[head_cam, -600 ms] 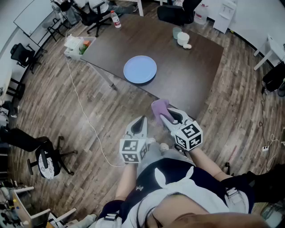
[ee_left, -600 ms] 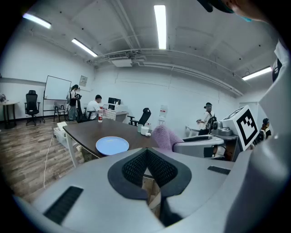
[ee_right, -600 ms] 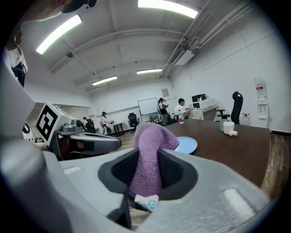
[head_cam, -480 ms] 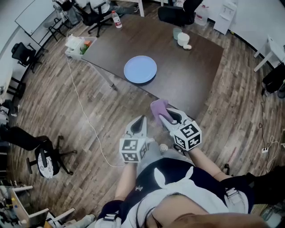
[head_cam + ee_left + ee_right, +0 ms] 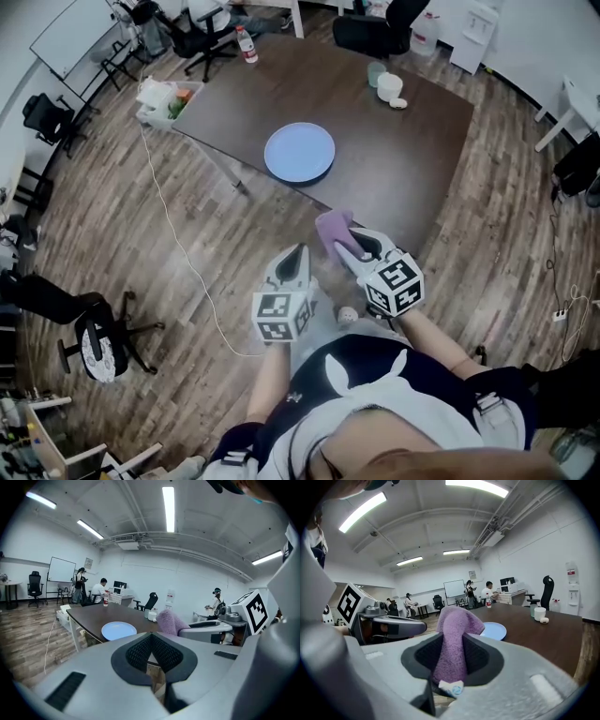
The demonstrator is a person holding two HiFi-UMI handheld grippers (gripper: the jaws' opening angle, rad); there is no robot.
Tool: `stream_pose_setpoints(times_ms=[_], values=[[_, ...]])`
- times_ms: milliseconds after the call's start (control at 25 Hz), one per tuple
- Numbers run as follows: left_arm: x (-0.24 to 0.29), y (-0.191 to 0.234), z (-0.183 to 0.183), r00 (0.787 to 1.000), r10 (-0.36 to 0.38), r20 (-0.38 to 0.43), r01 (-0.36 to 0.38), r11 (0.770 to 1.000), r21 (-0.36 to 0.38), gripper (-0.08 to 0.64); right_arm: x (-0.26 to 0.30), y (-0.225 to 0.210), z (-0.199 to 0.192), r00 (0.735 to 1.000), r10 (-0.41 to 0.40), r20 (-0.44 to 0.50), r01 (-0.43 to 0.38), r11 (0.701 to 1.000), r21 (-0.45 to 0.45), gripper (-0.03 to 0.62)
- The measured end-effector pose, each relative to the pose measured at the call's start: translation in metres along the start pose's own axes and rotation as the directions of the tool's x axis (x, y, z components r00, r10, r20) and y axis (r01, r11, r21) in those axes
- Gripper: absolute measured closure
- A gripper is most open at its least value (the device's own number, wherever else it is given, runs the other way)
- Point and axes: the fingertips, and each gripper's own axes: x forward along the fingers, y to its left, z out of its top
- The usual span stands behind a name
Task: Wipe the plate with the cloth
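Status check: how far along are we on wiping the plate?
Done: the purple cloth is picked up and clamped in the right gripper. In hand: the cloth is held at the near edge of the table, well apart from the blue plate. Left: the plate sits on the table, not yet touched, so all the wiping remains. The left gripper is shut and empty.
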Motion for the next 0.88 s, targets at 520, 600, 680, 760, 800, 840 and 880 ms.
stream_pose_setpoints(times_ms=[520,600,680,760,800,840,880], values=[[0.054,0.099,0.033,0.999,-0.025,-0.044,0.025,1.000,-0.014,0.554,0.100,-0.029,0.039,0.999,-0.040,-0.036,0.040,0.999,0.011,0.472],[0.062,0.111,0.038,0.998,-0.036,-0.049,0.036,0.999,-0.008,0.554,0.114,-0.035,0.046,0.998,-0.054,-0.034,0.054,0.998,0.013,0.472],[0.071,0.124,0.042,0.997,-0.048,-0.057,0.048,0.999,-0.001,0.554,0.127,-0.042,0.051,0.997,-0.072,-0.034,0.073,0.997,0.019,0.472],[0.080,0.136,0.045,0.996,-0.061,-0.066,0.062,0.998,0.002,0.554,0.138,-0.047,0.054,0.995,-0.091,-0.036,0.092,0.995,0.025,0.472],[0.084,0.141,0.046,0.995,-0.069,-0.070,0.069,0.998,0.002,0.554,0.144,-0.049,0.055,0.994,-0.101,-0.038,0.102,0.994,0.028,0.472],[0.088,0.145,0.047,0.994,-0.077,-0.073,0.078,0.997,0.003,0.554,0.149,-0.052,0.055,0.993,-0.110,-0.041,0.111,0.993,0.032,0.472],[0.093,0.150,0.048,0.993,-0.087,-0.078,0.087,0.996,0.004,0.554,0.154,-0.054,0.056,0.992,-0.119,-0.043,0.121,0.992,0.037,0.472]])
